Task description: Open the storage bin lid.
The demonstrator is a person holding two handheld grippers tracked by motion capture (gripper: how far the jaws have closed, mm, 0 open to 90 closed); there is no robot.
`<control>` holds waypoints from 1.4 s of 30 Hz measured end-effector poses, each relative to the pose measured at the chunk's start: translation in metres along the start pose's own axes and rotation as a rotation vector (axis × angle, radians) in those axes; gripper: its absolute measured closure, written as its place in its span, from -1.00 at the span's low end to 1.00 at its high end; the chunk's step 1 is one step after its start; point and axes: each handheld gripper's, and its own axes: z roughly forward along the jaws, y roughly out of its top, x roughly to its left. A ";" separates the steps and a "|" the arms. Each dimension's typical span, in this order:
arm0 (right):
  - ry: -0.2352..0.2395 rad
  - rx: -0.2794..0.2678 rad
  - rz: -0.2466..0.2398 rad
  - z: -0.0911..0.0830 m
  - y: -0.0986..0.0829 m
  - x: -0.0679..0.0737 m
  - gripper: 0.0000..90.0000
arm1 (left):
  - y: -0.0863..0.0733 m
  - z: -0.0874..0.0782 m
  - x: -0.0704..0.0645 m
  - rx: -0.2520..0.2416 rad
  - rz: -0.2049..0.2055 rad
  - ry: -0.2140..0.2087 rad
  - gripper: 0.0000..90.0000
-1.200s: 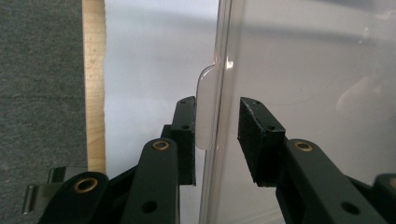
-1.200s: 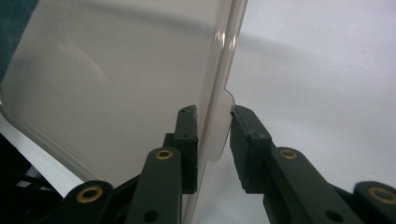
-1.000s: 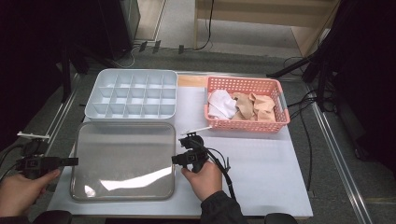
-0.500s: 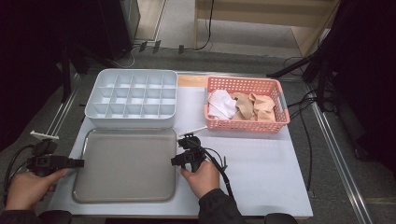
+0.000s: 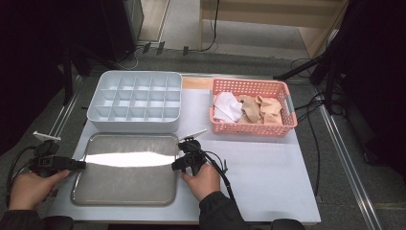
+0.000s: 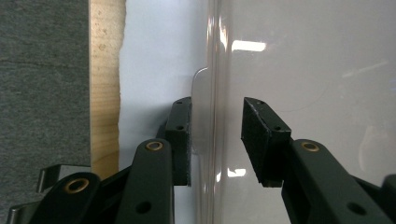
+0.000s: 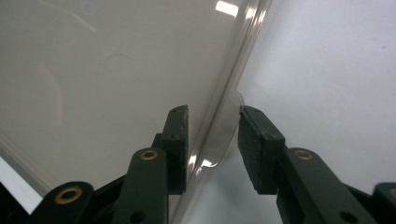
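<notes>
High view: the clear lid (image 5: pixel 125 167) lies flat on the white surface (image 5: pixel 258 177), just in front of the compartment box (image 5: pixel 135 100). The left tongs (image 5: pixel 76 165) meet its left edge and the right tongs (image 5: pixel 176 165) its right edge, each held in a hand. Right of the lid the surface is bare up to the pink basket (image 5: pixel 252 128), which holds white and tan cloth. The lid's left edge runs close to the surface's left border.

Left gripper view: the left tongs (image 6: pixel 216 137) stand partly open, astride the lid's rim (image 6: pixel 211 93). One jaw lies against the small tab (image 6: pixel 200 112) outside the rim; the other is apart from it, over the clear panel. A wooden strip (image 6: pixel 106 79) and grey floor (image 6: pixel 44 79) lie beyond.

Right gripper view: the right tongs (image 7: pixel 213 140) are narrowly open around the lid's tab (image 7: pixel 225 126), not clamped; bare surface (image 7: pixel 327 70) stretches outward.
</notes>
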 end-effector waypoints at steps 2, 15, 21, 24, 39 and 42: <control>0.000 0.007 -0.001 0.002 0.001 -0.001 0.44 | 0.000 0.000 0.000 -0.003 0.000 0.004 0.46; 0.016 -0.012 -0.077 0.003 0.001 -0.003 0.34 | -0.003 -0.005 -0.002 -0.068 0.022 0.000 0.27; 0.022 -0.056 -0.093 -0.007 0.006 -0.010 0.33 | -0.002 -0.011 -0.013 -0.108 0.081 -0.002 0.17; 0.028 -0.076 -0.122 -0.011 0.008 -0.013 0.32 | 0.000 -0.011 -0.023 -0.126 0.127 0.003 0.12; 0.105 -0.234 -0.405 -0.030 0.021 -0.020 0.11 | 0.018 -0.003 -0.074 -0.190 0.320 -0.043 -0.05; 0.124 -0.249 -0.429 -0.033 0.025 -0.023 0.10 | 0.022 0.000 -0.081 -0.186 0.336 -0.050 -0.04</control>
